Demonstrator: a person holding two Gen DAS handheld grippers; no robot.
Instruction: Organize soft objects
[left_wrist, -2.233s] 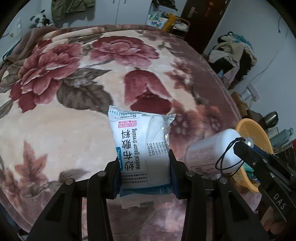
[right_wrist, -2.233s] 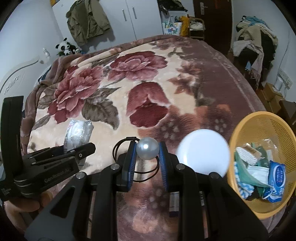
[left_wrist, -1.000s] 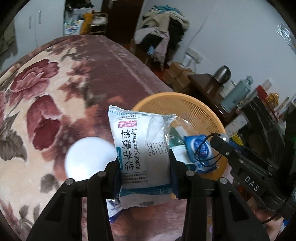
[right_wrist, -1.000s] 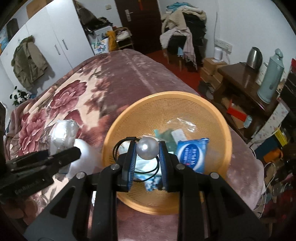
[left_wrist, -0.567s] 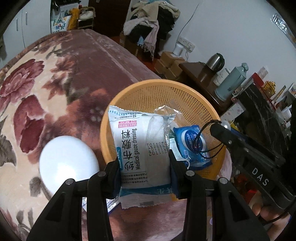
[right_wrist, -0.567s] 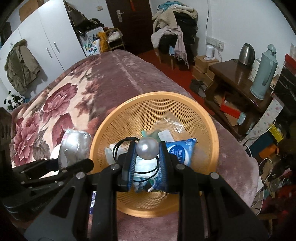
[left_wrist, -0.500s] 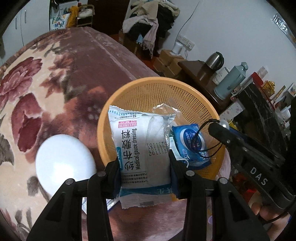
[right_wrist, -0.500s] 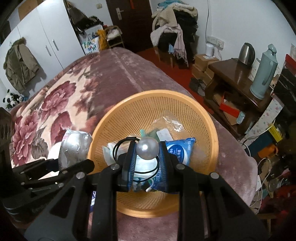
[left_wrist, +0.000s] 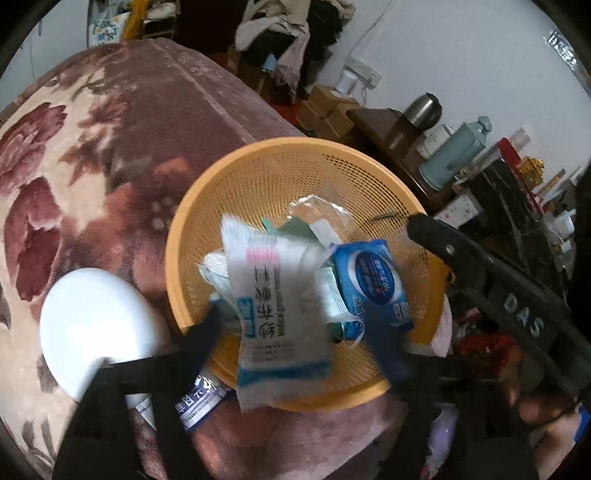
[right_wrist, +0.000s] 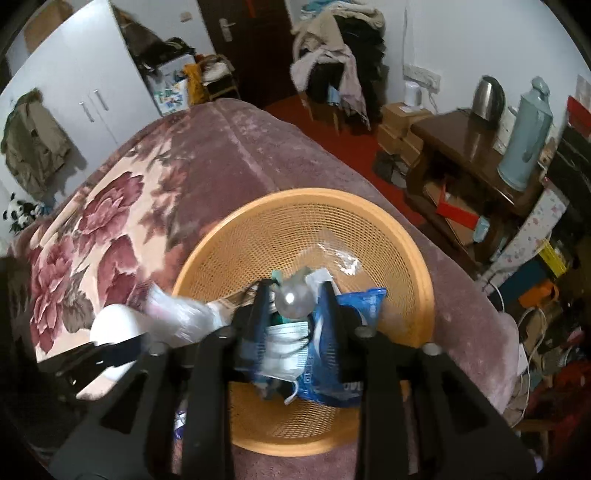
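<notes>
Over the orange basket (left_wrist: 258, 166) on the bed, we open both tools at once: the left tool (left_wrist: 295, 332), clamped a moment ago, spreads wide, dropping the gauze packet (left_wrist: 277, 302), while the right tool (right_wrist: 295, 306) frees the pearl hair tie (right_wrist: 295, 299).

A: What is unclear in the left wrist view?
B: The gauze packet (left_wrist: 275, 306) at centre is motion-blurred, its print unreadable. The left gripper (left_wrist: 295, 332) fingers smear dark at the bottom.

A: And the right wrist view?
B: The pearl bead (right_wrist: 294, 300) blurs. The white lamp (right_wrist: 114, 325) at left is half hidden.
</notes>
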